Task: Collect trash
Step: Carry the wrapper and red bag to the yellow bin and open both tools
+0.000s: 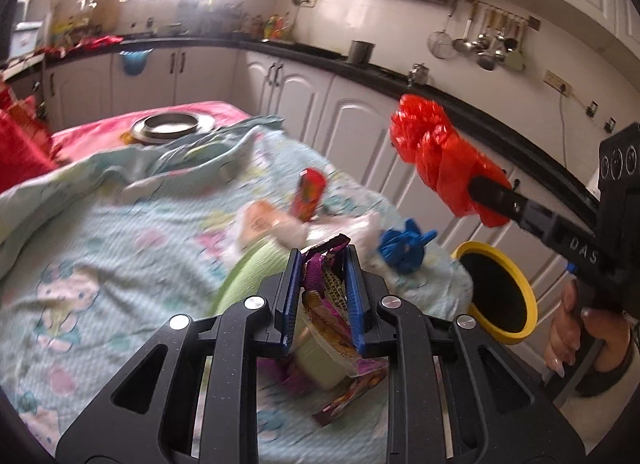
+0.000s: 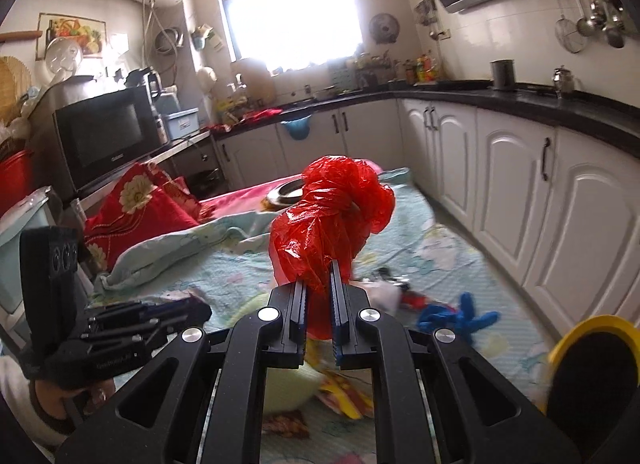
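Observation:
My left gripper [image 1: 323,260] is shut on a purple snack wrapper [image 1: 325,284] and holds it above the bed. My right gripper [image 2: 319,278] is shut on a crumpled red plastic bag [image 2: 332,215]; in the left wrist view the red bag [image 1: 436,155] hangs in the air at the right, above the yellow-rimmed bin [image 1: 500,296]. The bin also shows in the right wrist view [image 2: 588,348] at the lower right. On the bed lie a red packet [image 1: 308,193], white crumpled paper [image 1: 340,229], and a blue crumpled bag [image 1: 402,250], which also shows in the right wrist view [image 2: 456,318].
The bed has a light blue floral sheet [image 1: 120,232]. A green round thing [image 1: 256,276] lies under my left gripper. A metal dish [image 1: 170,125] sits at the bed's far end. Red pillows [image 2: 140,207] lie at the left. White cabinets [image 2: 520,199] run along the right.

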A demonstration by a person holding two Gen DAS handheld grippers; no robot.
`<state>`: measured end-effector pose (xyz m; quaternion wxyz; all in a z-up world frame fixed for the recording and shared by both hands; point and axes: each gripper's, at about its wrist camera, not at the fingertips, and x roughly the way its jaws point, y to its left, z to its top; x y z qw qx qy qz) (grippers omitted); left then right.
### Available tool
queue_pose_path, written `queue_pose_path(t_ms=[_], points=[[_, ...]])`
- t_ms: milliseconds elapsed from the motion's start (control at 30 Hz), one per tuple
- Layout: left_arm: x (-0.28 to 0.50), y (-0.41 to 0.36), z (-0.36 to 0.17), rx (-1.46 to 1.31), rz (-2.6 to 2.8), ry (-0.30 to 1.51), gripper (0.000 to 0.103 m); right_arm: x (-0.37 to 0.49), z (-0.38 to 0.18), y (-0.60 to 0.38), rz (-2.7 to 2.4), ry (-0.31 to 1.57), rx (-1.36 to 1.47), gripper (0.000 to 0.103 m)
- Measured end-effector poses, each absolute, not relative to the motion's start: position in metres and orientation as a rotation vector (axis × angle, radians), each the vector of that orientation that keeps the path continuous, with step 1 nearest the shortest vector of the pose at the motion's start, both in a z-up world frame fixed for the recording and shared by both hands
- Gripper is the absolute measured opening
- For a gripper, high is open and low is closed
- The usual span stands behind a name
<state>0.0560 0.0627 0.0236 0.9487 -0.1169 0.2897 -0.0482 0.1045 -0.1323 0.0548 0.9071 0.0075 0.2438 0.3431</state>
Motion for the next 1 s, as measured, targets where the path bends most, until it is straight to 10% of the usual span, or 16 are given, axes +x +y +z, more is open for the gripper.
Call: queue_pose_path(t_ms=[1000], points=[[0.133, -0.098, 0.031, -0.148, -0.366, 0.596, 0.015, 0.095, 0.021, -0.334, 0.263, 0.551, 0.16, 0.009]])
